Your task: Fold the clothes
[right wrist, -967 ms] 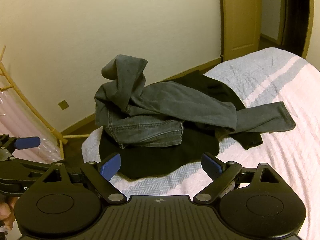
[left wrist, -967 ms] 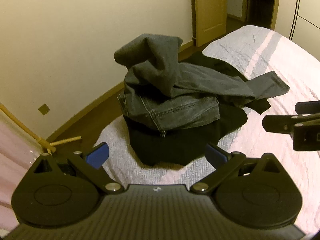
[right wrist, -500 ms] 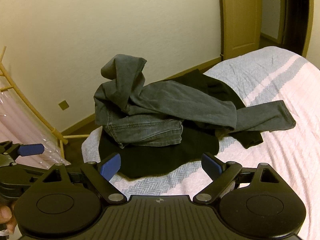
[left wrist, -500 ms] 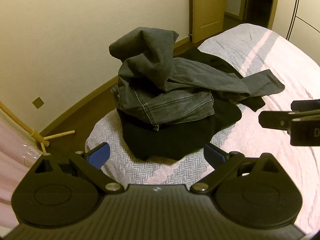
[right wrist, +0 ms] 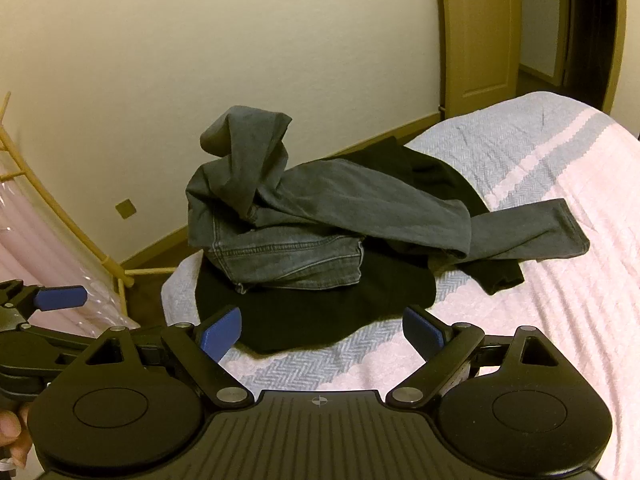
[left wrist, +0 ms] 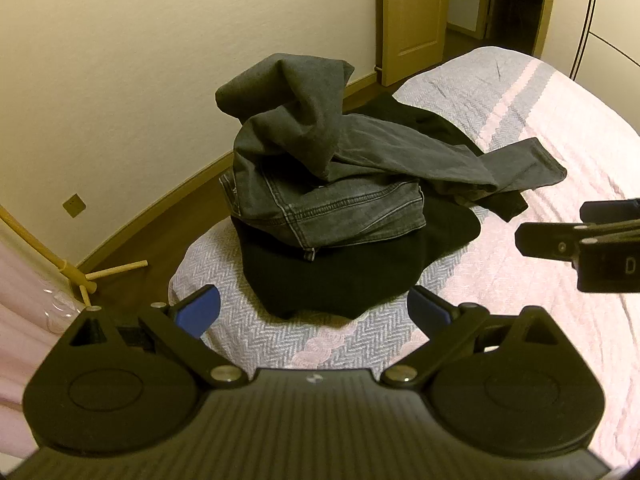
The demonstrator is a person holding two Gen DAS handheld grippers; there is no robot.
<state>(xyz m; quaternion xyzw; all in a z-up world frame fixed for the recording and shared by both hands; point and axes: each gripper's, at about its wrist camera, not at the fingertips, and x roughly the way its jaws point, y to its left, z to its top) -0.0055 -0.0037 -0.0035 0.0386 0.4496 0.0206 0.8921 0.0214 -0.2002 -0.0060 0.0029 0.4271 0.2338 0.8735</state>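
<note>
My worry from here is the tangle: the jeans (left wrist: 336,184) sit crumpled on top of a black garment (left wrist: 340,280), so if I pinch too deep I judge I could catch both layers and drag the whole pile off the near-left corner of the bed (left wrist: 540,128), which it already overhangs. One leg stands bunched up at the far left of the heap and could flop unpredictably once disturbed. Both tools are empty. My left gripper (left wrist: 316,312) is spread wide, hovering just short of the black garment's near edge, with the jeans' waistband beyond it. My right gripper (right wrist: 320,330) is equally wide, also close to that edge, while the other leg trails off to the right across the bed. Nothing is touched yet, and no fold has begun.
</note>
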